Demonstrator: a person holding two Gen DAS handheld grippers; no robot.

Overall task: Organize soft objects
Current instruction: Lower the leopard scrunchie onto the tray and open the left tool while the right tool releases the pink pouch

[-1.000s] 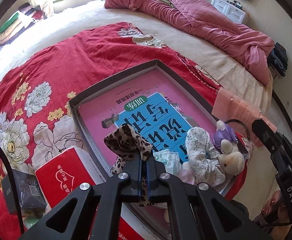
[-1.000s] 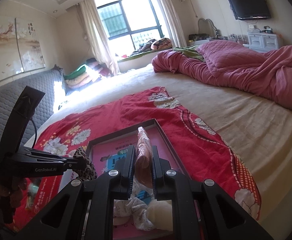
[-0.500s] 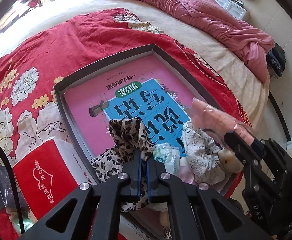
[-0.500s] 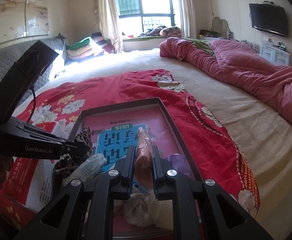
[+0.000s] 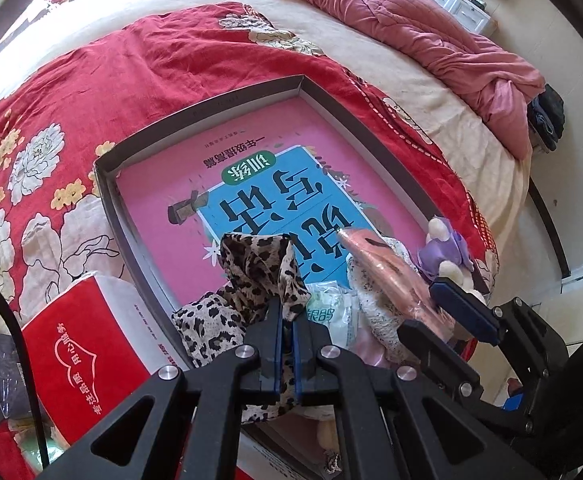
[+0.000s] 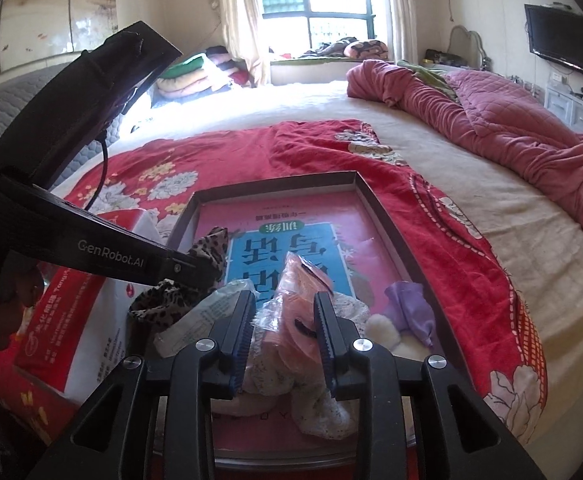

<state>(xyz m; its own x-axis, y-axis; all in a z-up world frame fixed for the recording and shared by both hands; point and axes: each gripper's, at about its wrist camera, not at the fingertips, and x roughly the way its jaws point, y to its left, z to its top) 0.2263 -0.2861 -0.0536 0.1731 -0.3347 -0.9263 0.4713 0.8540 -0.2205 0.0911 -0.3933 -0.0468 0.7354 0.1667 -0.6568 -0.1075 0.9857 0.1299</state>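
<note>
Leopard cloth (image 5: 259, 276) is pinched tight by the left claw (image 5: 287, 324); right claw (image 6: 284, 320) has just been spread around the pink packet (image 6: 299, 312).

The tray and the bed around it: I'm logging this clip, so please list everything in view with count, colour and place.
Shallow grey cardboard tray: one, on the red floral blanket.
Red floral blanket: one, spread over the bed.
Pink and blue book: one, flat inside the tray.
Leopard-print cloth: one, brown and cream, at the tray's near edge.
Pink item in clear wrap: one, over the near pile.
White speckled cloth: one, near end of the tray.
Plush toy with purple hat: one, white, tray's near right corner.
Red and white box: one, left of the tray.
Pink quilt: one, bunched at the far right.
Left hand-held gripper: shut on the leopard-print cloth.
Right hand-held gripper: jaws just opened around the pink item.
</note>
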